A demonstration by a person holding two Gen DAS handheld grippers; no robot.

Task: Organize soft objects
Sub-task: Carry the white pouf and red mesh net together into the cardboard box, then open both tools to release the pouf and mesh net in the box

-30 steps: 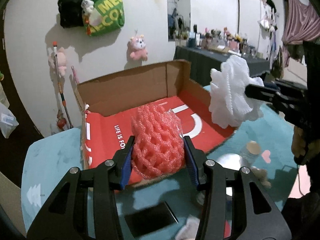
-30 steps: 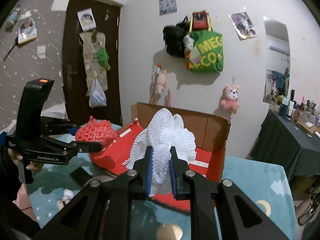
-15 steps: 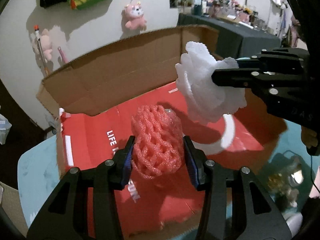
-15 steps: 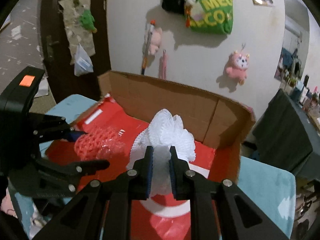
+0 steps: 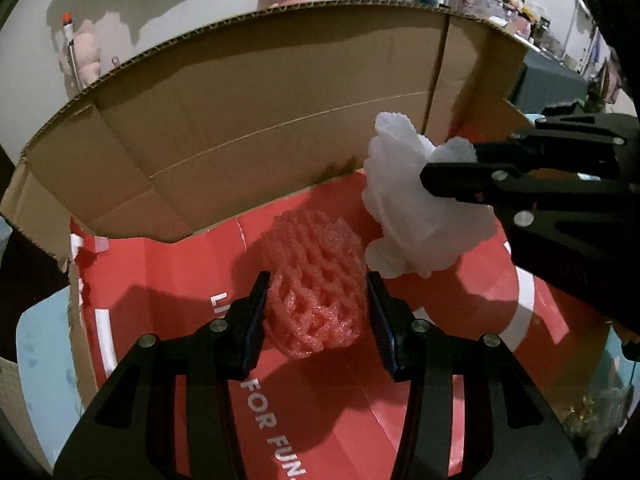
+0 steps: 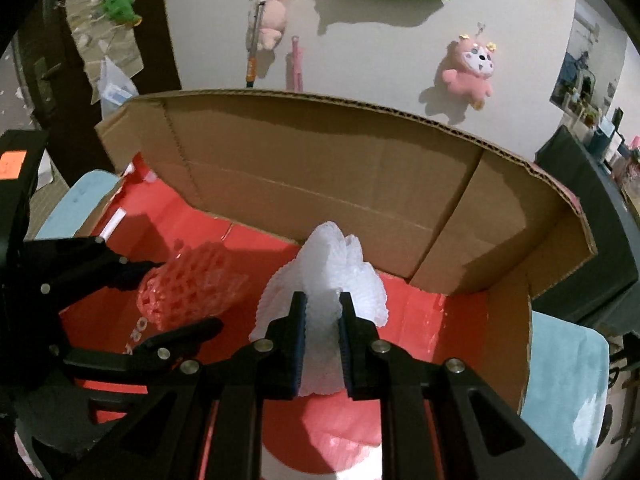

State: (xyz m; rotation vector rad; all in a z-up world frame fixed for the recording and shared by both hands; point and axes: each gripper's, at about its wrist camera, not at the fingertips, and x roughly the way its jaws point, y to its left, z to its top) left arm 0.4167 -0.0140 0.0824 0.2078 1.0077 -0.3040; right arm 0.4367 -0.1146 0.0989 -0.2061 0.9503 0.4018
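1. The coral-red foam mesh sleeve hangs over the red printed floor of the brown corrugated cardboard box, pinched between the blue pads of the left claw.
2. The white foam net puff is just beside it on the right, also above the box floor, squeezed hard by the nearly pressed-together right claw.
3. Risk, as I judge it: both pieces are light and springy, so on release they may cling to a pad, bounce, or roll. The claws are also close enough to knock each other.
4. Readable writing: white letters "FOR FUN" on the box floor; other lettering is covered.
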